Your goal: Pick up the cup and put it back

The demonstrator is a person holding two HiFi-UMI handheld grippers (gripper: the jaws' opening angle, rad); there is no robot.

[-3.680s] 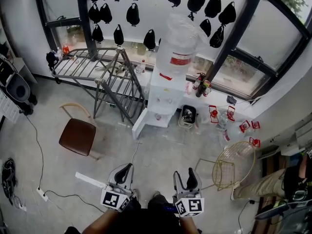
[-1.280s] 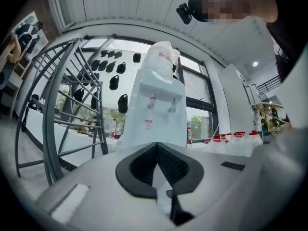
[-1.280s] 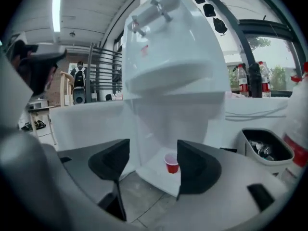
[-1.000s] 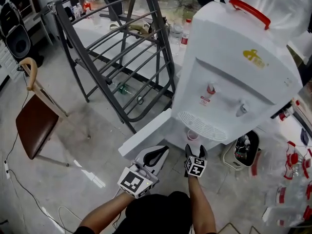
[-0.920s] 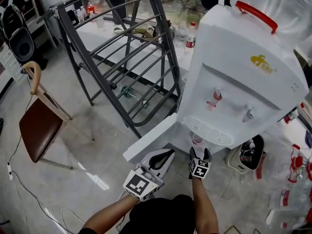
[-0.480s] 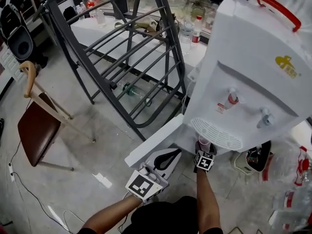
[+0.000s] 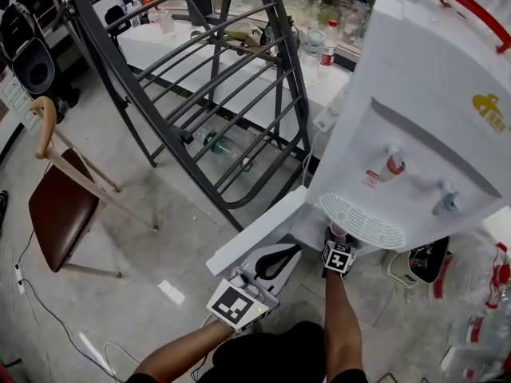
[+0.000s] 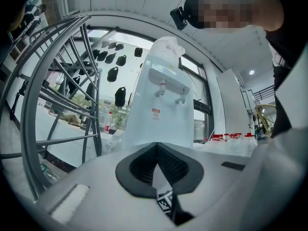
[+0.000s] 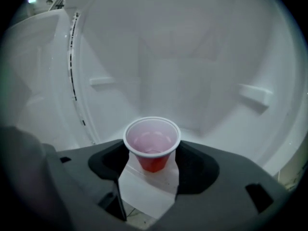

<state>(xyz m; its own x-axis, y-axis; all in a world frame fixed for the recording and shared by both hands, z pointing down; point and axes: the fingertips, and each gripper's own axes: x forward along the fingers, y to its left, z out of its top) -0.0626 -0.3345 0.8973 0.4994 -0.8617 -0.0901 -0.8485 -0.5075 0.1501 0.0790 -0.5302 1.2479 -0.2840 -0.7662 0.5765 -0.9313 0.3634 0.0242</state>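
Observation:
A small red cup (image 9: 152,148) with a white inside stands upright on the white floor of the water dispenser's lower cabinet (image 9: 192,81). My right gripper (image 9: 152,159) reaches into that cabinet, and its jaws are closing with the cup between them. Thin gaps show on both sides of the cup's body. In the head view the right gripper (image 7: 338,244) sits under the dispenser (image 7: 423,134), with the cup's rim (image 7: 338,230) just past its marker cube. My left gripper (image 7: 281,255) hangs by the open cabinet door (image 7: 255,242), shut and empty; its jaws meet in the left gripper view (image 8: 156,150).
A grey metal rack (image 7: 215,94) leans to the left of the dispenser. A brown chair (image 7: 56,206) stands at far left. A small bin (image 7: 419,262) with dark contents sits on the floor to the right of the dispenser. Cables run along the floor at lower left.
The right gripper has gone forward into the cabinet until the cup sits between its jaws. The head view has moved closer to the dispenser. The left gripper has kept its place by the door.

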